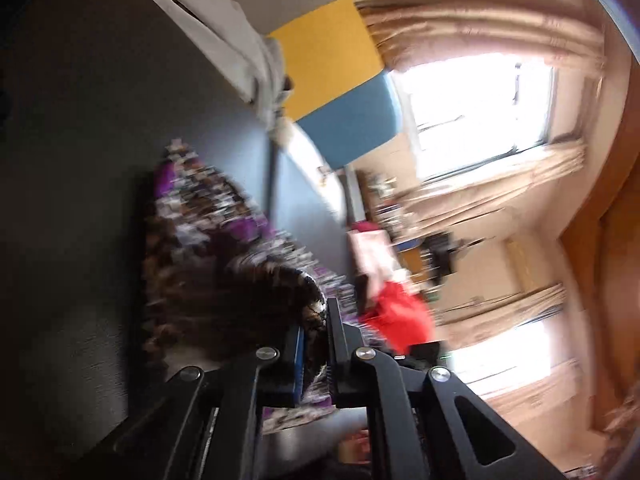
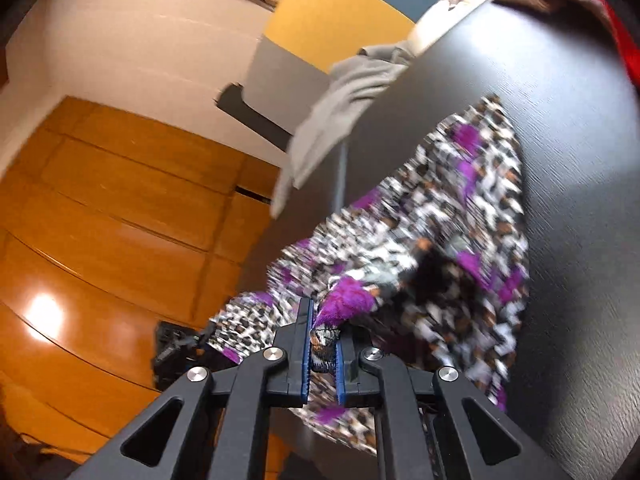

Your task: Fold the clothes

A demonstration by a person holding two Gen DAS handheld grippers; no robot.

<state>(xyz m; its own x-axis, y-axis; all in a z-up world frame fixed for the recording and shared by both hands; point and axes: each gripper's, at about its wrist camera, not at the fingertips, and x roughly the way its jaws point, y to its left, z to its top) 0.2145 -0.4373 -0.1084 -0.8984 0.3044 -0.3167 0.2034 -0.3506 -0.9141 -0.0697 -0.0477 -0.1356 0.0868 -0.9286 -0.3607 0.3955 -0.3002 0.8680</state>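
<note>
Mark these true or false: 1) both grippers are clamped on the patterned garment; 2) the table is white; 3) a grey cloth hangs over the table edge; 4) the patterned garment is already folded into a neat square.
1) True: the left gripper and right gripper each pinch the patterned garment.
2) False: the table is dark grey.
3) True: the grey cloth droops over the far edge.
4) False: it lies bunched and spread out, partly lifted.

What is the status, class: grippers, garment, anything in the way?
Left gripper shut on patterned garment. Right gripper shut on it too. Garment partly on dark table. Grey cloth on table edge, clear of it.
</note>
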